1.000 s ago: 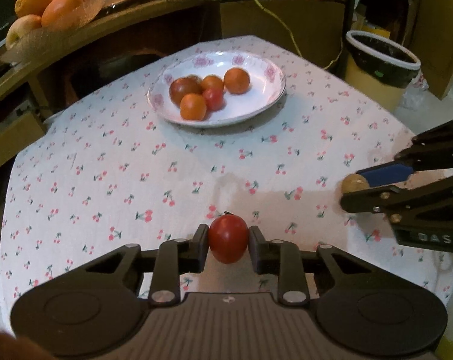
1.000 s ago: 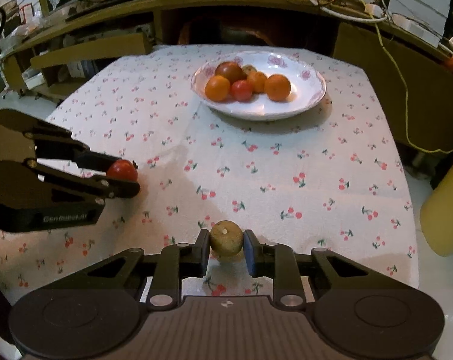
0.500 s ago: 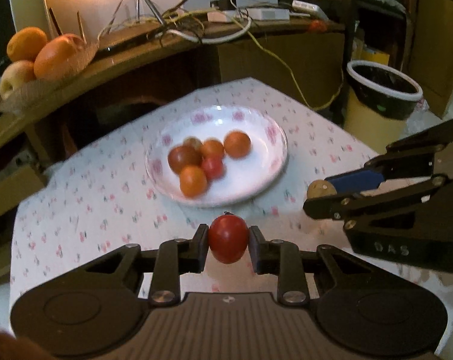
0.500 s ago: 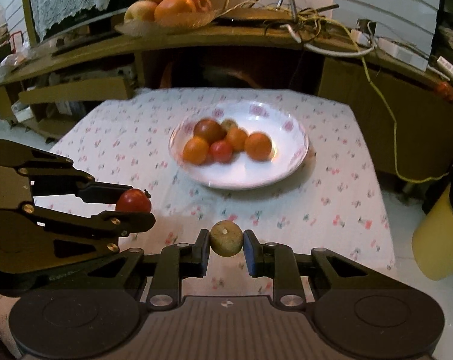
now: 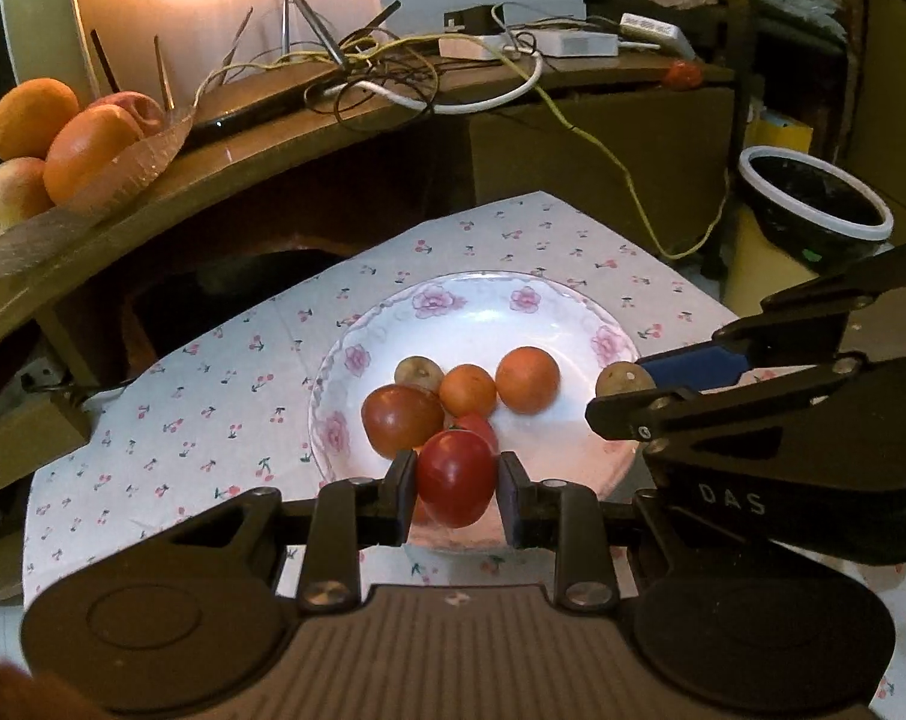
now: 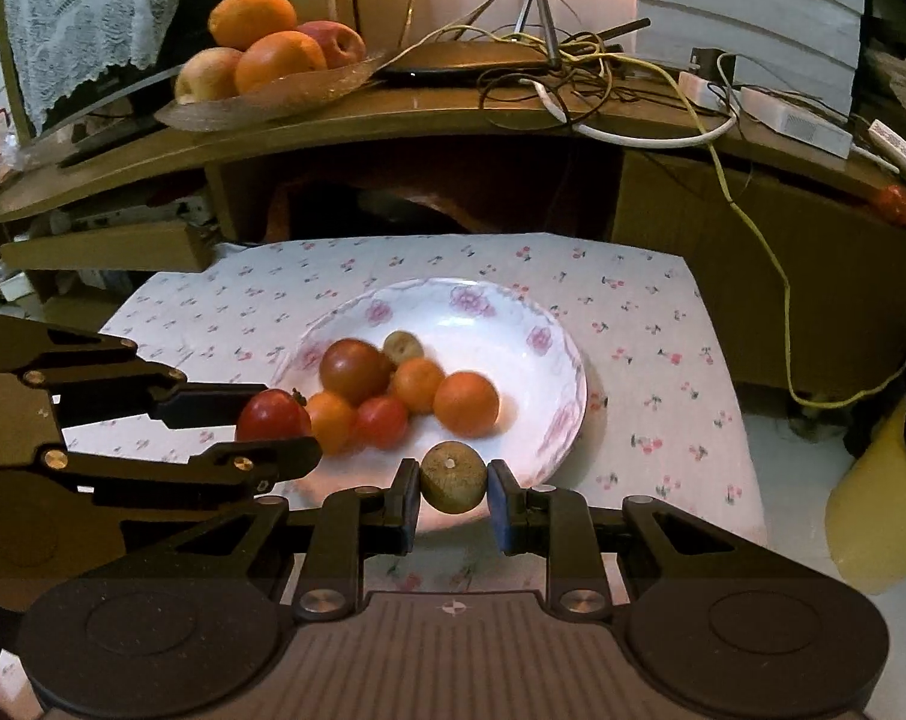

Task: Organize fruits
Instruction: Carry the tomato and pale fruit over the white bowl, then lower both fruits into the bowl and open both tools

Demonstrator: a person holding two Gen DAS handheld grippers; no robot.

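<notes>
One plate (image 5: 597,324) fruit hidden behind tomato (image 5: 456,477).

A plate (image 6: 564,360) sits on the counter (image 6: 663,348), with a cluster of fruits (image 6: 405,390) in it (toward its left half). Behind the plate stands a shelf (image 6: 393,114) bearing a fruit dish (image 6: 261,99); right of the plate, on the floor, a bin (image 5: 813,210).

Letters "DAS" in white on black body of right gripper (image 5: 624,387), seen from left wrist camera. Small cross mark on front edge of each camera's own gripper base, no words. No other words or numbers clear enough to read.
</notes>
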